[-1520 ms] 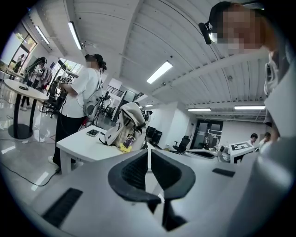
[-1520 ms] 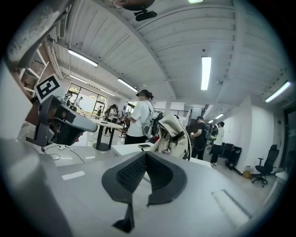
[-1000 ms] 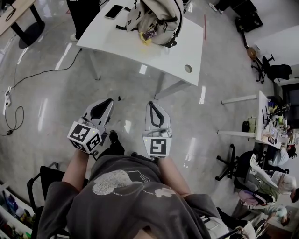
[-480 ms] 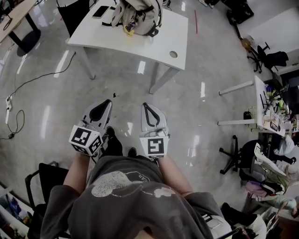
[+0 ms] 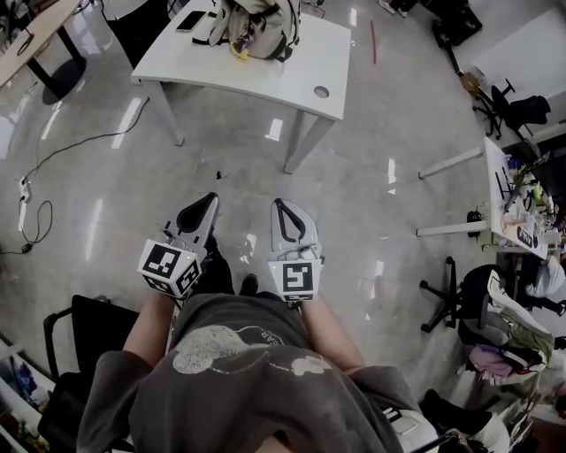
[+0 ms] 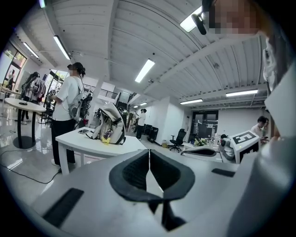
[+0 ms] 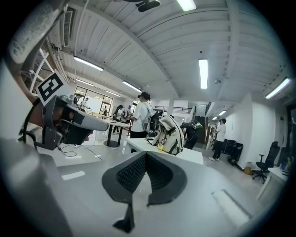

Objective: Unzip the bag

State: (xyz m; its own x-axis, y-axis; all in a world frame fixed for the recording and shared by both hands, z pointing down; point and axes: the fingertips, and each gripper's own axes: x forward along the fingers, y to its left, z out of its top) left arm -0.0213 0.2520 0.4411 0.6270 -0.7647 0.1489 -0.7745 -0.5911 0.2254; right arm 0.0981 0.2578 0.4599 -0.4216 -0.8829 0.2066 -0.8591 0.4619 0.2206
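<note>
Both closed and empty, left gripper and right gripper sit well short of the bag; gripper views add a standing person.

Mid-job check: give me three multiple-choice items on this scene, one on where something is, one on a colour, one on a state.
1. Where is the backpack?
A. on the floor
B. on the white table
C. on a chair

2. Its main colour?
A. red
B. blue
C. beige

3. The left hand-held gripper and right hand-held gripper are:
A. both shut, empty
B. both wide open
C. shut on the zipper

Answers:
1 B, it stands on the tabletop.
2 C, pale fabric with dark trim.
3 A, each gripper view shows jaws together with nothing between.
</note>
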